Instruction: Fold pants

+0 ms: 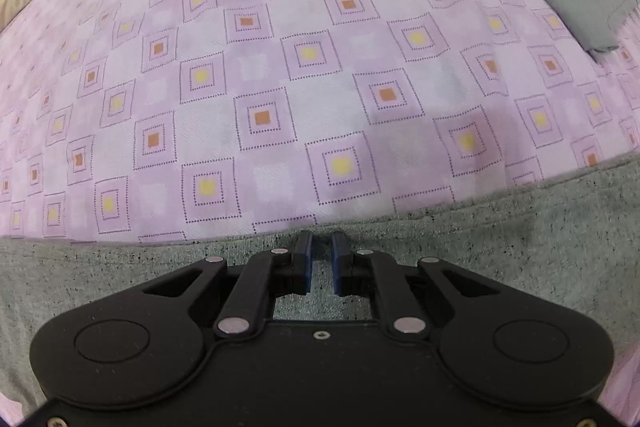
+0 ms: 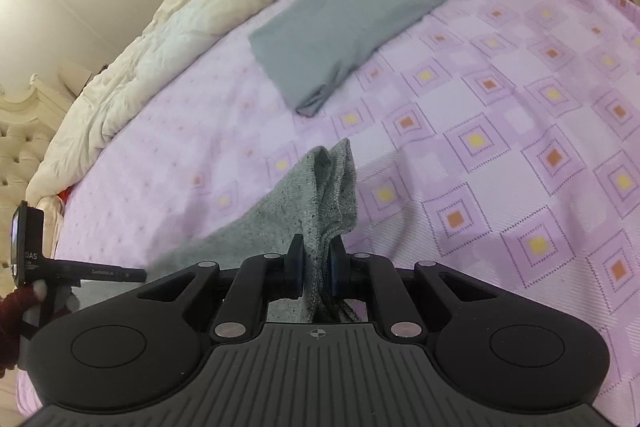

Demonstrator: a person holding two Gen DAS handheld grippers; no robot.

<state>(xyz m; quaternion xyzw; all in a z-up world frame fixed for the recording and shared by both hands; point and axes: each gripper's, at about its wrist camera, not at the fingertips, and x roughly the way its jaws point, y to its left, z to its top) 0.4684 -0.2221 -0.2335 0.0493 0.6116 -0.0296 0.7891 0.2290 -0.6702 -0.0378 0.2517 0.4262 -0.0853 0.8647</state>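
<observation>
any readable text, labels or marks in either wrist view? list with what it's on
"DAS": end of a partly cut-off word, on the black device at the left edge of the right wrist view.
Small print on that device's black arm: too blurred to read.
Crosshair mark, no letters, on the right gripper's body.
Left wrist view: no text.
</observation>
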